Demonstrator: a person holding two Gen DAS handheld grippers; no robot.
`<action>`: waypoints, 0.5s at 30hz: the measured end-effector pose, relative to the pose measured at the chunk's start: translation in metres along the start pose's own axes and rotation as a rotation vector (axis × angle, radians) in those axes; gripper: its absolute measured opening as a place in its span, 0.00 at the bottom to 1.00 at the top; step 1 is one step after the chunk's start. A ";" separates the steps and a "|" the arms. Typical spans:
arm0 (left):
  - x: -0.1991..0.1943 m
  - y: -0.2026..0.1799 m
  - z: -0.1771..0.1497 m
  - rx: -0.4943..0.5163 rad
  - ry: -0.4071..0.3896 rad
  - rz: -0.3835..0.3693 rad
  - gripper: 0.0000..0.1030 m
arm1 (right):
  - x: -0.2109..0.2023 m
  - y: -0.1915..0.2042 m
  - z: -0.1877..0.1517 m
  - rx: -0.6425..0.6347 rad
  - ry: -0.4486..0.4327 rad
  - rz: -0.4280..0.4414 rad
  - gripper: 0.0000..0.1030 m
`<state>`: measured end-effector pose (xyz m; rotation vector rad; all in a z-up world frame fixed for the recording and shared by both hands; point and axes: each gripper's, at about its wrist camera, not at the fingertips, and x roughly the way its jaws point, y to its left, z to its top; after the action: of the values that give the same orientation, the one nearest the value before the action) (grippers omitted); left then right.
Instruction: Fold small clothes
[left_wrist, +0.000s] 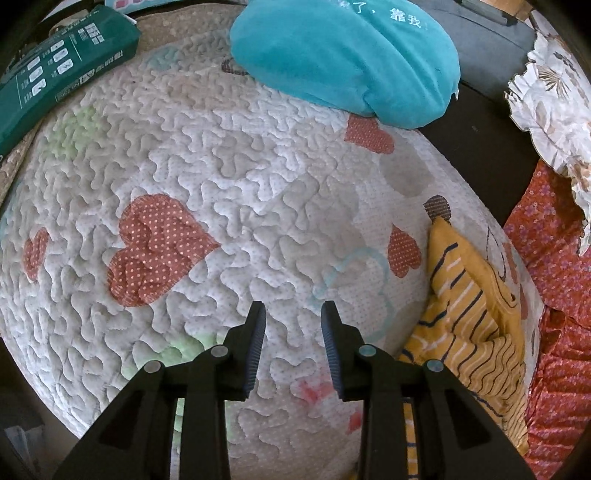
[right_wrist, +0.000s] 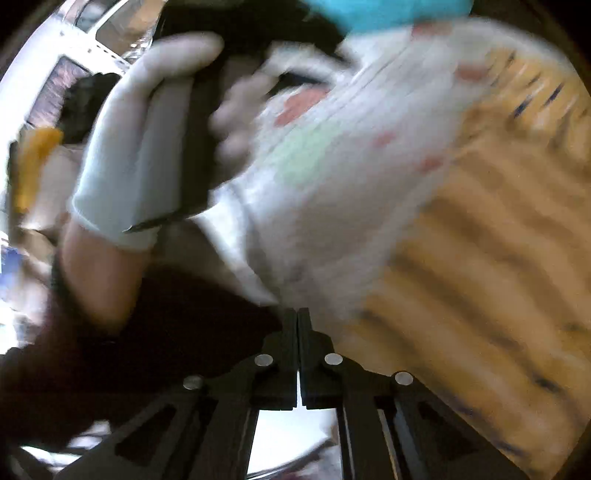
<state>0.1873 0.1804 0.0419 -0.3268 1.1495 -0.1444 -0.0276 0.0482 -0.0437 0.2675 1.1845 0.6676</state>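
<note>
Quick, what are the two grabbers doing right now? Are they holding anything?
Left gripper: jaws open, nothing between them, over the quilted mat.
Right gripper: jaws closed, no cloth seen between them; the striped yellow garment lies beside it.

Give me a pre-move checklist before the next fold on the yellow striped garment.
1. Left gripper empty, jaws apart over the quilted pad: ok.
2. Right gripper jaws shut with nothing visible between them: ok.
3. Yellow striped garment lying flat: not ok, it sits bunched at the pad's right edge.
4. Middle of the pad free for folding: ok; the teal cushion rests only on the far edge.
5. Right wrist view sharp enough to aim: not ok, heavily blurred.
6. Gloved hand clear of the garment: cannot tell.
</note>
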 end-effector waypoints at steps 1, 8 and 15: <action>0.001 0.001 0.000 -0.002 0.001 0.004 0.29 | 0.011 0.004 -0.002 -0.017 0.027 -0.015 0.02; 0.010 0.006 -0.001 -0.021 0.037 0.002 0.30 | -0.037 -0.020 0.008 -0.030 -0.090 -0.129 0.03; 0.017 -0.026 0.000 0.004 0.057 -0.049 0.33 | -0.134 -0.135 0.117 0.092 -0.309 -0.516 0.60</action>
<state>0.1961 0.1515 0.0355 -0.3487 1.1981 -0.2002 0.0965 -0.1218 0.0316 0.1261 0.9326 0.1131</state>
